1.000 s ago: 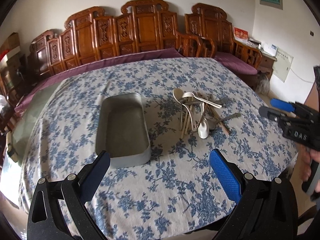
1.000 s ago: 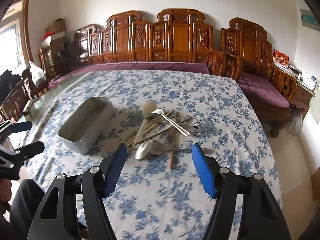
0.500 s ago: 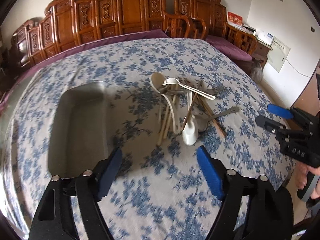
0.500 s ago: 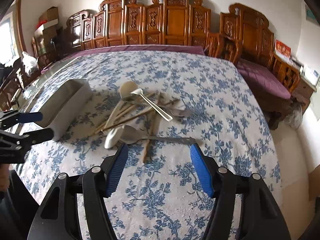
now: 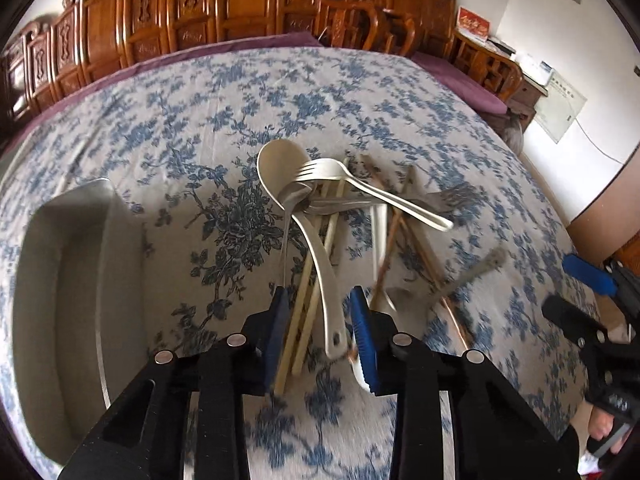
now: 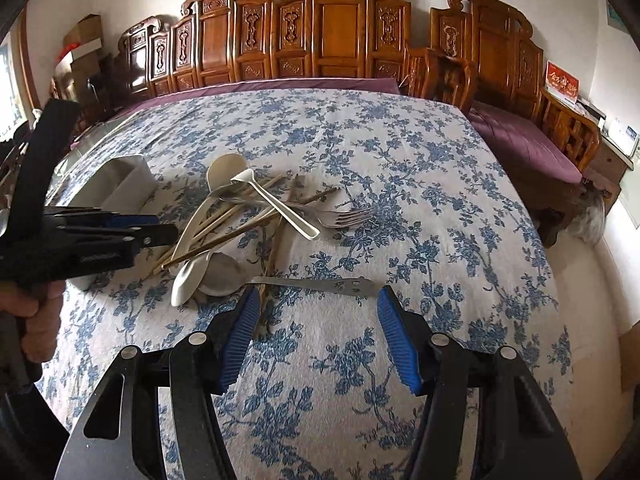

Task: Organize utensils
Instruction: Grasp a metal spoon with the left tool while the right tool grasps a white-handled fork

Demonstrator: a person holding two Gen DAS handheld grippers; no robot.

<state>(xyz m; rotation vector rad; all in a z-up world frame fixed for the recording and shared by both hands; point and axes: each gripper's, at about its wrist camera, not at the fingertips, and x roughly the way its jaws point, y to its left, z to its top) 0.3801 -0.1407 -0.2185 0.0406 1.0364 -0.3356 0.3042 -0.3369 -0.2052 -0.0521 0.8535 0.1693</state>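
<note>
A pile of utensils (image 5: 340, 208) lies mid-table: a cream ladle-like spoon (image 5: 280, 164), a white fork (image 5: 360, 188), chopsticks (image 5: 308, 296), metal spoons and a metal fork (image 6: 340, 216). My left gripper (image 5: 320, 320) is partly closed, its blue pads on either side of the cream spoon's handle (image 5: 330, 312) and the chopsticks; I cannot tell if they grip. My right gripper (image 6: 316, 320) is open and empty, just short of a flat metal handle (image 6: 316, 282). A grey metal tray (image 5: 76, 288) sits left of the pile.
The table wears a blue floral cloth (image 6: 400, 168). Carved wooden chairs (image 6: 340, 32) line the far side, with purple cushions (image 6: 528, 140). The other gripper shows at the right edge of the left wrist view (image 5: 592, 312) and the left edge of the right wrist view (image 6: 80, 236).
My left gripper has moved forward and down onto the near end of the pile, and its jaws have narrowed around the handles. My right gripper has come closer to the pile, still open.
</note>
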